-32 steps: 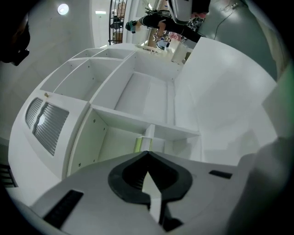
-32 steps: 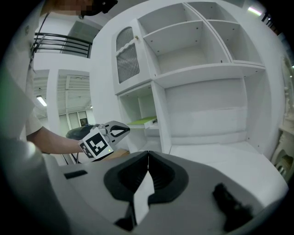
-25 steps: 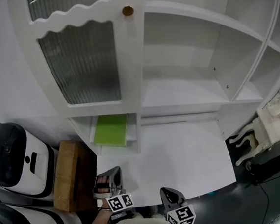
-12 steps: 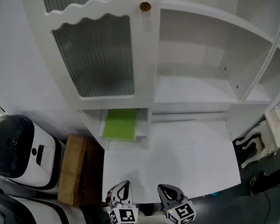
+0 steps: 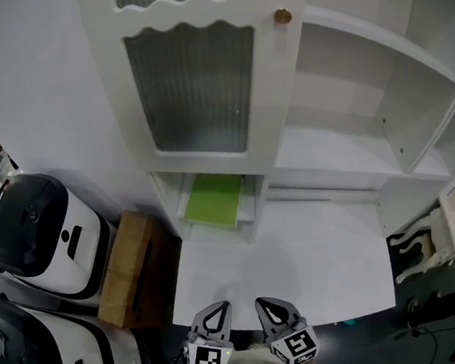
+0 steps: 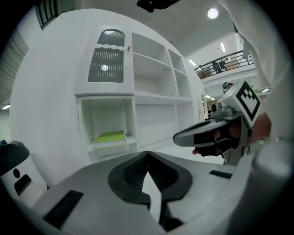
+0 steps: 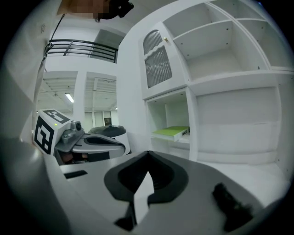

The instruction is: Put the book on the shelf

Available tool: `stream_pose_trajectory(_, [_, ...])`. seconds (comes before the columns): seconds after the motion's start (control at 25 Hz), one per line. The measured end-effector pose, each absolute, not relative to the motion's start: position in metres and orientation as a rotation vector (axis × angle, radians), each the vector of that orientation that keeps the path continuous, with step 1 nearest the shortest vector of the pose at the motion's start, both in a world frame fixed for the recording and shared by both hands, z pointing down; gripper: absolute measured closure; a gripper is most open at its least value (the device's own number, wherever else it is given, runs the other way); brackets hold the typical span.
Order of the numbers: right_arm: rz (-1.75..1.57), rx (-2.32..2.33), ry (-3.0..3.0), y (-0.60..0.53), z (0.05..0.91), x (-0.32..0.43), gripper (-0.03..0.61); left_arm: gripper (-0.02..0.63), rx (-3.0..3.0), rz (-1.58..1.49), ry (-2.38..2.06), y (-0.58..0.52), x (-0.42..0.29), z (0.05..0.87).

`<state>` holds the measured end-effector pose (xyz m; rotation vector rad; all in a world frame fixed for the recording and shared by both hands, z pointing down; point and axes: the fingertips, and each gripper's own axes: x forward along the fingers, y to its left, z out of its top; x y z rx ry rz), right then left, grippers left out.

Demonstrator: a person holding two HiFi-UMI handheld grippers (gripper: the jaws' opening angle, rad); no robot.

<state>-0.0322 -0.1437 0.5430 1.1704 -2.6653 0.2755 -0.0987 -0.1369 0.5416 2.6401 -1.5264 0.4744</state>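
At the bottom centre of the head view, a white counter (image 5: pixel 315 257) was seen stretching out from a white cabinet (image 5: pixel 114 84) that filled the upper frame. A ribbed glass door (image 5: pixel 195 92) with a brass knob (image 5: pixel 282 16) was set at upper centre, and open shelves (image 5: pixel 352 145) were spread to its right. Under the door, in a low open compartment (image 5: pixel 169 203), the green book (image 5: pixel 213 200) was laid flat. At the lower left, a brown cardboard box (image 5: pixel 132 266) was placed beside the counter, with two black-and-white appliances (image 5: pixel 33 236) further left. Both grippers were held side by side at the counter's near edge, pointed toward the cabinet, well apart from the book. The left gripper (image 5: pixel 216 310) was closed, its jaws brought together with nothing between them. The right gripper (image 5: pixel 270 305) was likewise closed and empty.
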Motion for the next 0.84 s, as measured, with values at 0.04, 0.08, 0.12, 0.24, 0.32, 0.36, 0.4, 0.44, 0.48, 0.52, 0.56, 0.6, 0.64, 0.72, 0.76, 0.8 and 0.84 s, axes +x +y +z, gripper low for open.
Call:
stream_pose_trajectory(0.04, [0.275,1.170,-2.664,-0.1443,0.5436,-0.0327,0.566,0.604,2.643,0.474,-1.523,-0.1371,-0.0984,0.5413])
stream_pose_trajectory(0.08, [0.274,1.170,-2.662,-0.1445,0.5442,-0.0333,0.566,0.604,2.645,0.474,-1.517,-0.1373,-0.0983,0.5414])
stream_pose_trajectory(0.12, [0.273,1.171,-2.660,-0.1445,0.5442,-0.0337,0.566,0.604,2.645,0.474,-1.510,-0.1374,-0.0986,0.5417])
stream_pose_trajectory(0.24, [0.267,1.180,-2.653,-0.1442,0.5422,-0.0334,0.566,0.604,2.645,0.469,-1.487,-0.1384,-0.0994,0.5431])
stream_pose_trajectory(0.32, [0.268,1.192,-2.648,-0.1445,0.5417,-0.0320,0.566,0.604,2.648,0.463,-1.472,-0.1396,-0.0993,0.5432])
stream_pose_trajectory(0.36, [0.271,1.199,-2.643,-0.1448,0.5411,-0.0313,0.566,0.604,2.652,0.462,-1.465,-0.1402,-0.0988,0.5430])
stream_pose_trajectory(0.4, [0.274,1.205,-2.639,-0.1451,0.5407,-0.0307,0.566,0.604,2.657,0.462,-1.458,-0.1407,-0.0981,0.5425])
stream_pose_trajectory(0.44, [0.276,1.208,-2.636,-0.1451,0.5408,-0.0303,0.566,0.604,2.662,0.462,-1.452,-0.1411,-0.0974,0.5419])
stream_pose_trajectory(0.48, [0.278,1.209,-2.634,-0.1450,0.5412,-0.0301,0.566,0.604,2.664,0.460,-1.448,-0.1415,-0.0967,0.5415])
stream_pose_trajectory(0.52, [0.281,1.209,-2.632,-0.1448,0.5414,-0.0300,0.566,0.604,2.665,0.456,-1.444,-0.1417,-0.0960,0.5411])
stream_pose_trajectory(0.56, [0.283,1.209,-2.631,-0.1445,0.5416,-0.0300,0.566,0.604,2.665,0.451,-1.440,-0.1418,-0.0955,0.5408])
stream_pose_trajectory(0.6, [0.285,1.209,-2.629,-0.1441,0.5419,-0.0302,0.566,0.604,2.665,0.448,-1.436,-0.1417,-0.0951,0.5405])
stream_pose_trajectory(0.64, [0.286,1.209,-2.627,-0.1437,0.5419,-0.0304,0.566,0.604,2.665,0.448,-1.433,-0.1416,-0.0950,0.5403])
stream_pose_trajectory(0.72, [0.286,1.209,-2.625,-0.1436,0.5413,-0.0312,0.566,0.604,2.666,0.445,-1.426,-0.1416,-0.0949,0.5402])
stream_pose_trajectory(0.76, [0.286,1.209,-2.624,-0.1438,0.5408,-0.0315,0.566,0.604,2.666,0.443,-1.422,-0.1418,-0.0948,0.5402])
stream_pose_trajectory(0.8, [0.285,1.210,-2.623,-0.1441,0.5404,-0.0318,0.566,0.604,2.666,0.441,-1.419,-0.1421,-0.0948,0.5402])
stream_pose_trajectory(0.84, [0.285,1.211,-2.622,-0.1445,0.5401,-0.0321,0.566,0.604,2.665,0.439,-1.416,-0.1424,-0.0948,0.5401])
